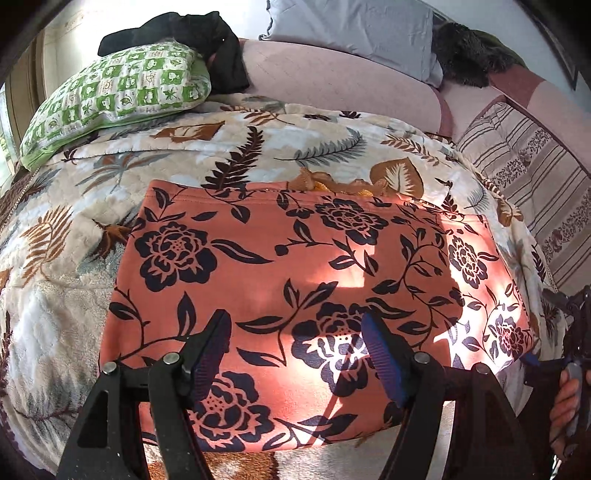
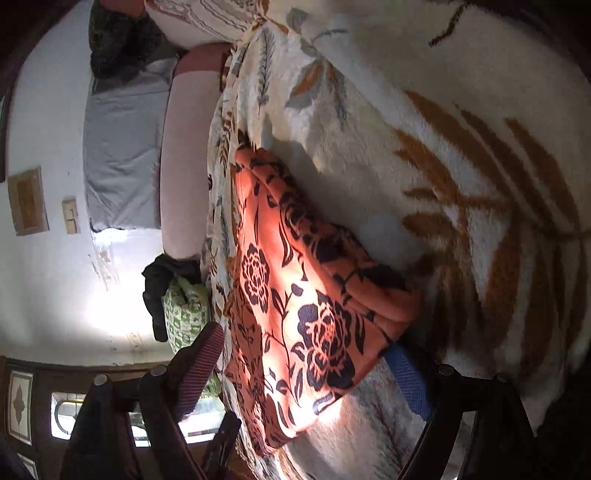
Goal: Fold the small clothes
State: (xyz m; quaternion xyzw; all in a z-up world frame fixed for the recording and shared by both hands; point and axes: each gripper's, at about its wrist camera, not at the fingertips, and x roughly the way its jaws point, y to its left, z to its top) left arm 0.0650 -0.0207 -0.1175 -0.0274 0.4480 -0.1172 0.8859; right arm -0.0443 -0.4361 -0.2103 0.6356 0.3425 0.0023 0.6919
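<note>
The orange floral garment lies spread on the leaf-print blanket that covers the bed, already in a roughly rectangular, layered shape. It sits directly ahead of and beneath the left tool, whose two ribbed blue fingers stand wide apart above the near half of the cloth and hold nothing. In the right wrist view, which is rolled sideways, the same garment runs forward between the fingers of the right tool; these too are spread wide, one to each side of the garment's near corner, and nothing is pinched between them. One finger lies close against the blanket just beside the stacked fold edges.

The cloth looks thin, light and limp, so it should drape and sag the moment it is lifted, and the stacked layers are likely to slide apart if only the top one is caught. A sound hold would probably be at the two near corners, each tool closing over every layer at the edge, with the soft plush blanket kept out of the bite. Bright sun patches fall across the print and could hide where the edge truly ends. Beyond the garment, well apart from both tools, are a green checked pillow and a grey pillow.
</note>
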